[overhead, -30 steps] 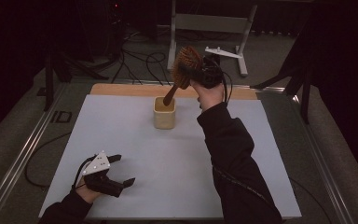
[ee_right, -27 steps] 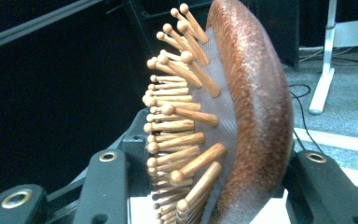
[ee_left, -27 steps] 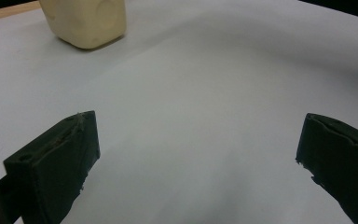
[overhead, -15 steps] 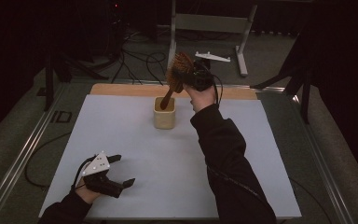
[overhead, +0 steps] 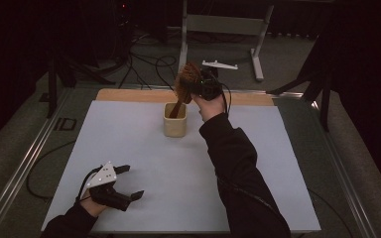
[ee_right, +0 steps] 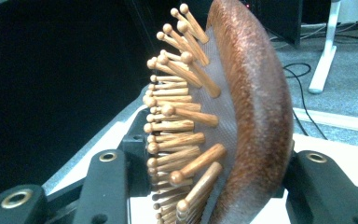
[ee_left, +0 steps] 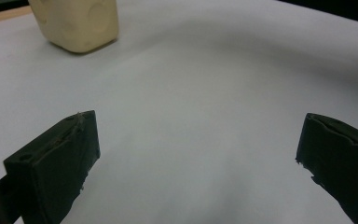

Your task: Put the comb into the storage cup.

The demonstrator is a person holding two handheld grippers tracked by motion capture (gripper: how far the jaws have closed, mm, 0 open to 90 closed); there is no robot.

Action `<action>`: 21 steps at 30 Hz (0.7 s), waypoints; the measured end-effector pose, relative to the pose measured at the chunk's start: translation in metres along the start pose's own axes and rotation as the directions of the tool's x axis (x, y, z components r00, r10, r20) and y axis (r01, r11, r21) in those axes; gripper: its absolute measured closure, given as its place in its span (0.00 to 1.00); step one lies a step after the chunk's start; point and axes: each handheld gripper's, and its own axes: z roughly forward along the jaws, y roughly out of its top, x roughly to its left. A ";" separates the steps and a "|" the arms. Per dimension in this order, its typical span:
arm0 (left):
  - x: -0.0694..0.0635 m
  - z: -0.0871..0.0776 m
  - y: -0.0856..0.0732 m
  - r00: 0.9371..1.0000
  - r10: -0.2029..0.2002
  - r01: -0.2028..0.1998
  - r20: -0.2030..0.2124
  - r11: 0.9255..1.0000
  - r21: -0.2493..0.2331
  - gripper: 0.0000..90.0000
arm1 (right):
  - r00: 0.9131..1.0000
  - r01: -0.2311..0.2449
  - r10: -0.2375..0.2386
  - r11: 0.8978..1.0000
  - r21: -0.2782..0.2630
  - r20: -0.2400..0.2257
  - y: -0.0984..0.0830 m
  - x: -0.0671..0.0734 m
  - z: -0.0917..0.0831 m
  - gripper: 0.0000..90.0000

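- right gripper (overhead: 194, 85) pinches wooden hairbrush (overhead: 186, 82) head; handle tip hidden inside beige cup (overhead: 174, 124), table's 12 o'clock
- left gripper (overhead: 129, 182) jaws spread, empty, 7 o'clock
- cup top cropped in the left gripper view

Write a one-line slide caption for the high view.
Right gripper lowers a wooden hairbrush, handle first, into a cream cup; left gripper rests open.

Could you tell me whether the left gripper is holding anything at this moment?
No, the left gripper has its jaws wide apart over the bare white table.
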 end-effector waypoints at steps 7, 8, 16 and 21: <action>0.000 0.000 0.000 1.000 0.003 -0.003 -0.008 1.000 0.004 0.00 | 1.000 -0.010 0.010 1.000 0.020 -0.001 -0.008 -0.001 0.009 0.56; 0.000 0.000 0.000 1.000 0.004 -0.004 -0.009 1.000 0.005 0.00 | 1.000 -0.015 0.015 1.000 0.023 -0.001 -0.011 -0.002 0.011 0.56; 0.000 -0.001 0.000 1.000 0.001 -0.001 -0.010 1.000 0.004 0.00 | 1.000 -0.027 0.027 0.999 0.033 -0.005 -0.018 -0.006 0.016 0.56; 0.000 0.000 0.000 1.000 0.001 -0.001 -0.009 1.000 0.006 0.00 | 0.999 -0.035 0.036 0.999 0.041 -0.010 -0.021 -0.007 0.019 0.56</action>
